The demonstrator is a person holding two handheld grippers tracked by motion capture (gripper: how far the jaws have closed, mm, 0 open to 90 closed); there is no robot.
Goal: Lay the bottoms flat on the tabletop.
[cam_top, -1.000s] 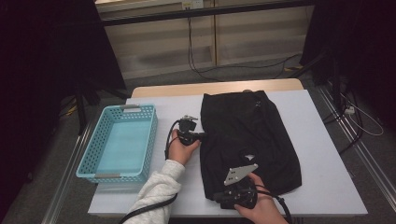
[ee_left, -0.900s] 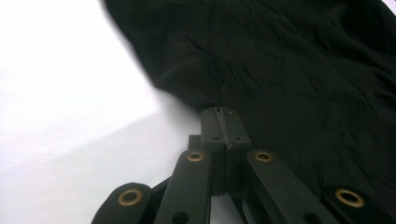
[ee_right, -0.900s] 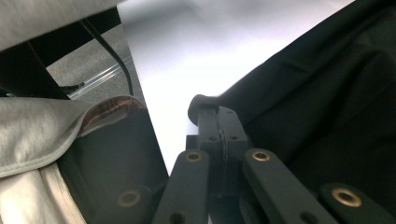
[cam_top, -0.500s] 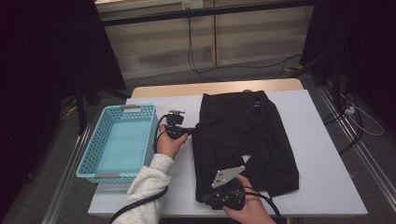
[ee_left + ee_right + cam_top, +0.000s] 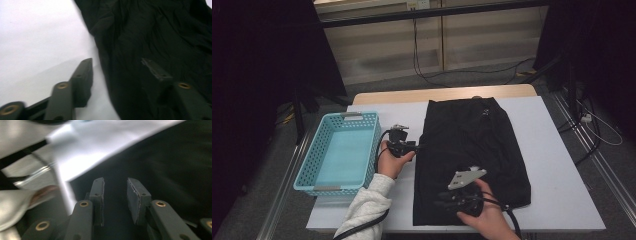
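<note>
From the high view I see the table [image 5: 557, 165] carrying two items. The basket [image 5: 307, 170] sits at the table's left edge. The garment [image 5: 472, 145] lies flat on the middle of the table, well apart from the basket, and runs from the far edge nearly to the near edge. My left gripper [image 5: 414, 147] is between the basket and the garment, at the garment's left border. In the left gripper view [image 5: 117, 72], one jaw is over bare table and the other over the garment. My right gripper [image 5: 439, 199] is over the garment's near left corner. Cables [image 5: 427, 55] lie on the floor behind the table.
</note>
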